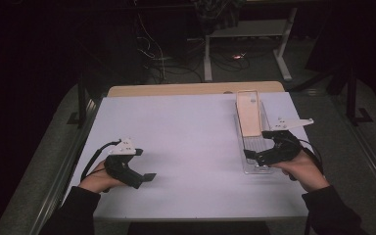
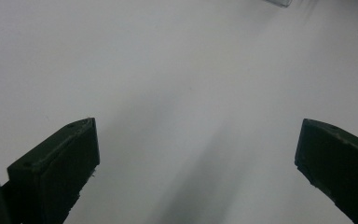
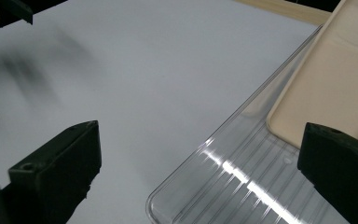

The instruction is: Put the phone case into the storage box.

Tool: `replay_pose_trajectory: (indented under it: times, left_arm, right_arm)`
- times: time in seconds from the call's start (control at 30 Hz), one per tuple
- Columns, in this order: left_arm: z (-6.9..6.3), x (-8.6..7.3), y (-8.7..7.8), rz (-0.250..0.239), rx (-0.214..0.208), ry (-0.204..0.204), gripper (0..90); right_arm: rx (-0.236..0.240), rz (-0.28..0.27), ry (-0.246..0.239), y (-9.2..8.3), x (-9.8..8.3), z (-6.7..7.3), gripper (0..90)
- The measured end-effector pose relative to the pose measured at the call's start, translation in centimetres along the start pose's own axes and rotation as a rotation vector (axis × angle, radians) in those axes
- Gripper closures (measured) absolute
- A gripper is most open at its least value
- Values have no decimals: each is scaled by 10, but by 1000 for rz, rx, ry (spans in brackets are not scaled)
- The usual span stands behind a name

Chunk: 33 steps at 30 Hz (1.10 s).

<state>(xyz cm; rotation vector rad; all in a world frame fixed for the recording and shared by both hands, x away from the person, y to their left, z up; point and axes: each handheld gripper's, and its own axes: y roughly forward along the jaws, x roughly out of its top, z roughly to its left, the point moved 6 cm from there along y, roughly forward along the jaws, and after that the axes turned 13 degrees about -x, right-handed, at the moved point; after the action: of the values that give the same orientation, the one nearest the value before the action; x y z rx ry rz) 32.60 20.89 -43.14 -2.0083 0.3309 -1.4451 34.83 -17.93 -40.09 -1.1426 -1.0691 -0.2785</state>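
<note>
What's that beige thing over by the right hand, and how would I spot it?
Start at the white table and look along its right edge for the long clear plastic tray. The beige flat case lies in the tray's far end, beyond the right hand-held gripper. It is the lone tan, opaque, rounded-corner piece there.

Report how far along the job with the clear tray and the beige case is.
Done: the beige case already lies in the clear tray, at its far end. In hand: the right gripper hovers open over the tray's near end, gripping nothing. The left gripper rests open on the white table. Left: any grasp.
</note>
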Motion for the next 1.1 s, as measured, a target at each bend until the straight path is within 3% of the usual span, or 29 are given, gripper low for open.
replay_pose_trajectory:
  times: [0.33, 0.77, 1.1]
  left_arm:
    - [-1, 2, -3, -6, -14, -17, 0]
    - [-2, 11, -13, -29, -19, 11, 0]
    - [-5, 10, -11, -21, -30, 25, 0]
  right_arm:
    - [16, 12, -9, 1, -19, 6, 0]
    - [21, 13, -6, 2, -30, 6, 0]
    - [18, 24, -4, 0, -35, 4, 0]
